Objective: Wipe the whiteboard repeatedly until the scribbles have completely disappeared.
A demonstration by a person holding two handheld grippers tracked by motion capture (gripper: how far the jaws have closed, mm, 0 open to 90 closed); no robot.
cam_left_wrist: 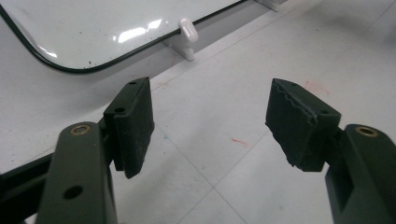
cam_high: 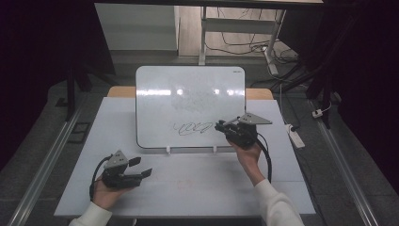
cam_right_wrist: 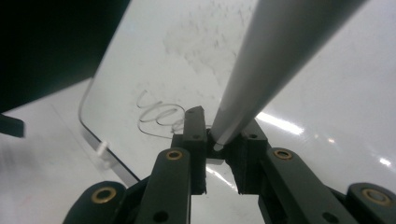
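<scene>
High view: my right gripper (cam_high: 225,126) clamps a grey pen (cam_right_wrist: 261,79) against the whiteboard (cam_high: 188,94) at the bench's far edge; my left gripper (cam_high: 141,167) hovers wide near the front-left corner.

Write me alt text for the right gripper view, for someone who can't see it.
The right gripper is shut on a grey pen-like stick that slants up and right out of frame, over a whiteboard. A looping scribble sits on the board left of the jaws.
</scene>
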